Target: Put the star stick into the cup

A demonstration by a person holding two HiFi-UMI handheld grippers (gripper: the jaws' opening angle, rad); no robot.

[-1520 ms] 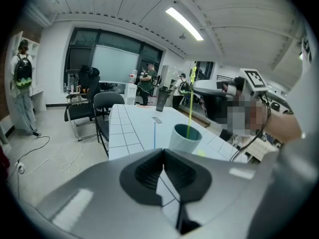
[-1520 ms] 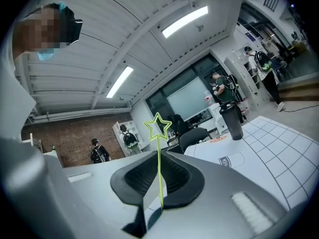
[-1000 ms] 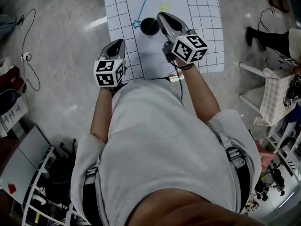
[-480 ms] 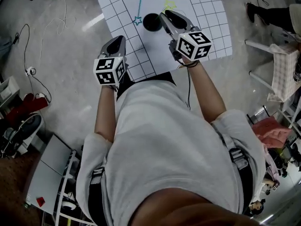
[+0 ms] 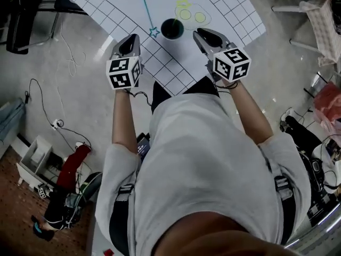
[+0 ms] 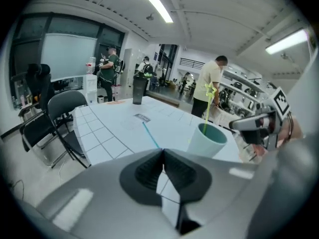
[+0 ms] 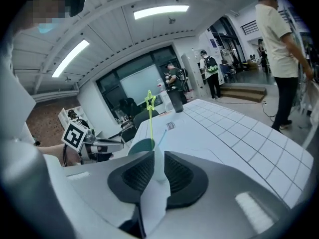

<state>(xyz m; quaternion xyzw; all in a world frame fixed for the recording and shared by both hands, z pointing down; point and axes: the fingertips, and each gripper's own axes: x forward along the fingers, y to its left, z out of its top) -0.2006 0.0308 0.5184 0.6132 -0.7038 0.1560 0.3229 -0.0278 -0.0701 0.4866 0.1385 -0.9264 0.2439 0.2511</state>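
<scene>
A teal cup [image 5: 172, 29] stands on the white gridded table sheet [image 5: 224, 4]. A yellow-green star stick [image 6: 208, 91] stands upright in the cup [image 6: 207, 140], and it also shows in the right gripper view [image 7: 149, 103]. A blue star stick [image 5: 152, 28] lies flat on the sheet just left of the cup. My left gripper [image 5: 129, 40] hangs shut and empty, left of the blue star. My right gripper [image 5: 202, 34] sits right of the cup and apart from it. Its jaws are opening with nothing between them.
Black chairs [image 6: 60, 113] stand at the table's left side. A dark tumbler [image 6: 139, 90] sits at the far end of the table, and people stand beyond it. Cables [image 5: 58, 124] and bags lie on the floor to my left.
My right gripper has drawn back from the cup's rim to the right. The left gripper has kept its place beside the blue star. The head view has swung.
</scene>
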